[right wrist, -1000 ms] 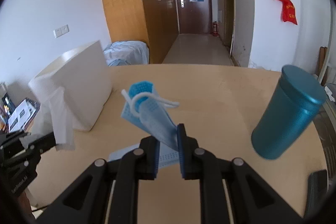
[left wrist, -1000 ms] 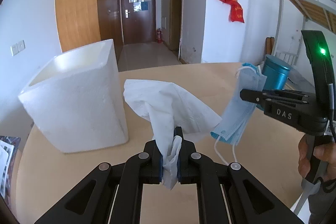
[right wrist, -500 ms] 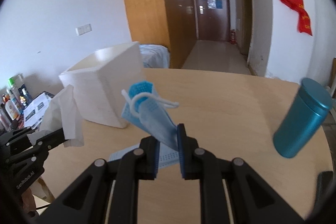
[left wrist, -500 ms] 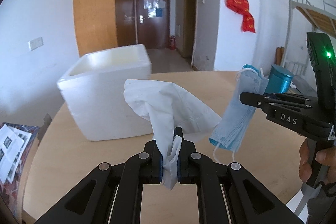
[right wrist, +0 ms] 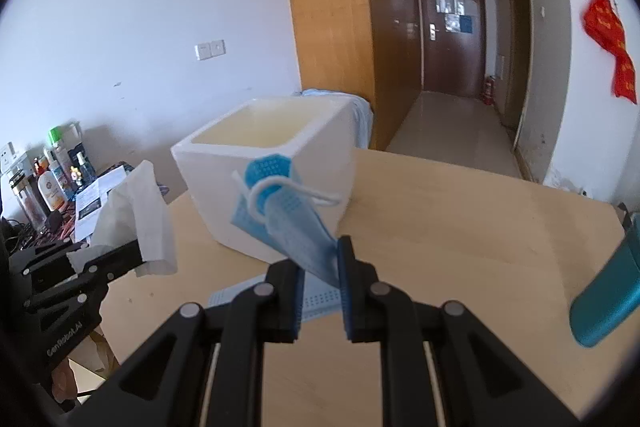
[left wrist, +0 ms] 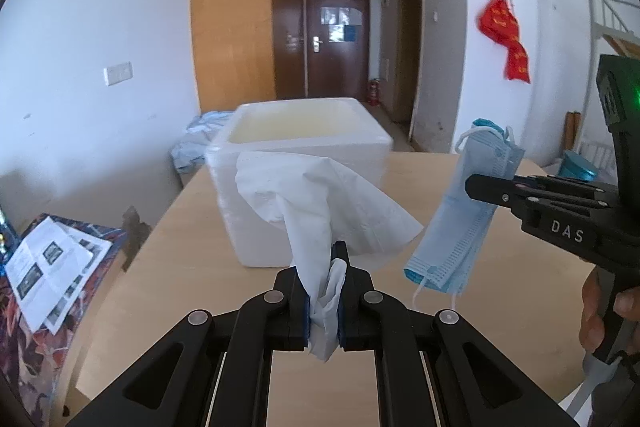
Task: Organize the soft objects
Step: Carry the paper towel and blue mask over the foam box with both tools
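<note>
My left gripper is shut on a white tissue, which billows up in front of a white foam box standing open-topped on the wooden table. To its right, my right gripper is shut on a blue face mask that hangs down above the table. In the right wrist view the right gripper pinches the folded mask with the foam box just behind it, and the left gripper holds the tissue at the left.
A teal metal can stands at the table's right edge. Papers and bottles lie on a low surface left of the table. A person's hand grips the right handle. A hallway with a brown door lies behind.
Both grippers, still holding tissue and mask, have swung left, so the foam box now sits straight ahead behind the tissue and mask. The teal can has slid toward the right edge.
</note>
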